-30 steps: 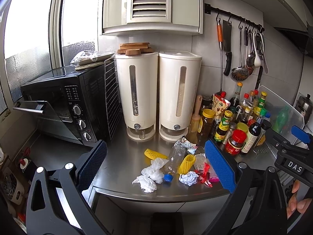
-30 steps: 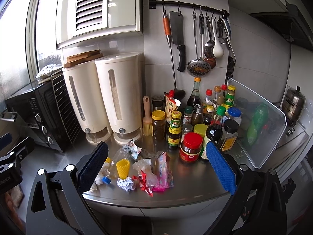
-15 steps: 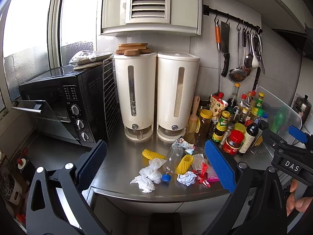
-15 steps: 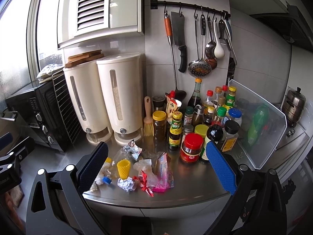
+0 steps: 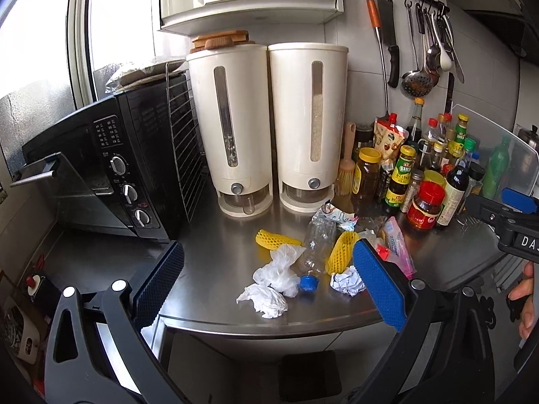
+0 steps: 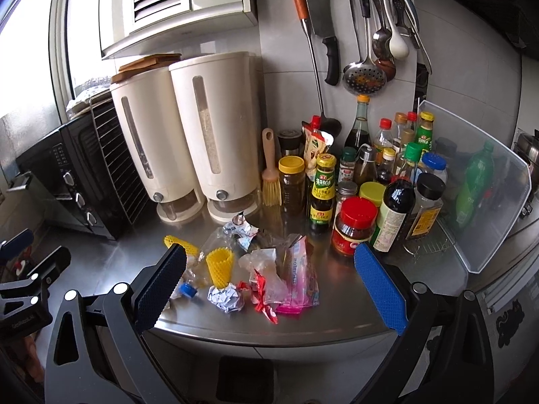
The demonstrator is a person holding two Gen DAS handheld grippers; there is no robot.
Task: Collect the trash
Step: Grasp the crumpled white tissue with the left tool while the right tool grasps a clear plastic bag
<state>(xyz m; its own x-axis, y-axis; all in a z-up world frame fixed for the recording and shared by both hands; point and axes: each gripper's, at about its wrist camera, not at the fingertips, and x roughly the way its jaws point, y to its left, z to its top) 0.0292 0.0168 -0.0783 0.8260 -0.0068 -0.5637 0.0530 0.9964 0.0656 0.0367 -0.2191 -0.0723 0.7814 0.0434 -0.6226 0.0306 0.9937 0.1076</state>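
Observation:
Trash lies on the steel counter (image 5: 215, 235) near its front edge: white crumpled tissues (image 5: 269, 282), a crushed clear bottle (image 5: 315, 249) with a blue cap (image 5: 309, 282), two yellow foam nets (image 5: 274, 238) (image 5: 342, 250), a crumpled paper ball (image 5: 347, 279), and a pink wrapper (image 6: 299, 276) with red wrappers (image 6: 259, 289). My left gripper (image 5: 266, 284) is open and empty, held in front of the counter edge facing the tissues. My right gripper (image 6: 269, 284) is open and empty, facing the wrappers. The right gripper also shows in the left wrist view (image 5: 512, 215).
Two white grain dispensers (image 5: 269, 124) stand at the back. A black oven (image 5: 101, 165) with its door ajar is on the left. Many sauce bottles and jars (image 6: 370, 185) crowd the right, beside a clear plastic guard (image 6: 478, 185). Utensils and a cleaver (image 6: 323, 33) hang above.
Both grippers have moved closer to the counter and the trash, which now looks larger. Both stay open. Nothing on the counter has moved.

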